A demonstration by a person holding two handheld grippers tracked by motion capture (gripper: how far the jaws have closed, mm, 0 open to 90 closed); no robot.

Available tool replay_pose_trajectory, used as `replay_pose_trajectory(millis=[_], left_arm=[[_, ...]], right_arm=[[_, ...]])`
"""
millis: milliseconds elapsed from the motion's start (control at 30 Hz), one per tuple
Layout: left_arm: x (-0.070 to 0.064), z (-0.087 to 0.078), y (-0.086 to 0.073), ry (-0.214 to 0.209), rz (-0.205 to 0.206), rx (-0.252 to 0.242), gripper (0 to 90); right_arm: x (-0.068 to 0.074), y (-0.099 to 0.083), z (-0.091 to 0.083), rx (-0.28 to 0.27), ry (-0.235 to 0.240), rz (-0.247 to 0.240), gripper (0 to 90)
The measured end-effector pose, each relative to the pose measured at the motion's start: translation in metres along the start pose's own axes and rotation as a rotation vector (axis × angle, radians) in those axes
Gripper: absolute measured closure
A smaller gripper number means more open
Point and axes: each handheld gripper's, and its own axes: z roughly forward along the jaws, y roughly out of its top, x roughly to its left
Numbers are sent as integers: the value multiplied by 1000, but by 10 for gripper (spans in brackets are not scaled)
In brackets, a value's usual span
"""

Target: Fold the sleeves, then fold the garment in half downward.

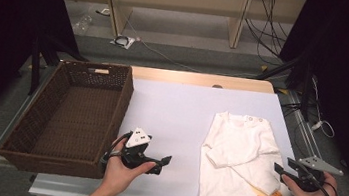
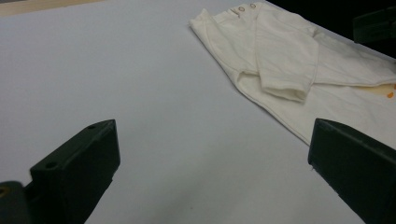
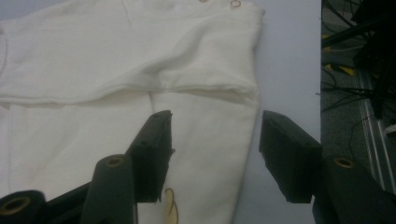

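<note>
The right gripper [image 1: 280, 172], jaws spread, is straddling the shirt's [image 1: 240, 161] right edge and should bite both layers; the left gripper [image 1: 164, 161] is hovering spread.

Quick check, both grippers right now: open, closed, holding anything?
Left gripper: open, holding nothing, over the bare table.
Right gripper: open, holding nothing, its jaws astride the edge of the white shirt.

Soft, matt white cloth makes up the folded baby top [image 1: 242, 164] beside the right gripper [image 1: 288, 173], whose jaws look like matt black plastic. The table cover [image 1: 170, 112] under the left gripper [image 1: 163, 163] is smooth and matt. The basket [image 1: 22, 129] left of it is rough brown wicker.
</note>
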Motion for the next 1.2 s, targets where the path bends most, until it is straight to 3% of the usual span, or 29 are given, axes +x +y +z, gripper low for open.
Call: replay_pose_trajectory(millis=[667, 1200], left_arm=[[-1, 1, 1, 6, 9, 5, 19], [-5, 3, 1, -9, 16, 4, 33]], right_arm=[[-1, 0, -2, -16, -20, 26, 398], [-1, 1, -3, -18, -21, 7, 393]])
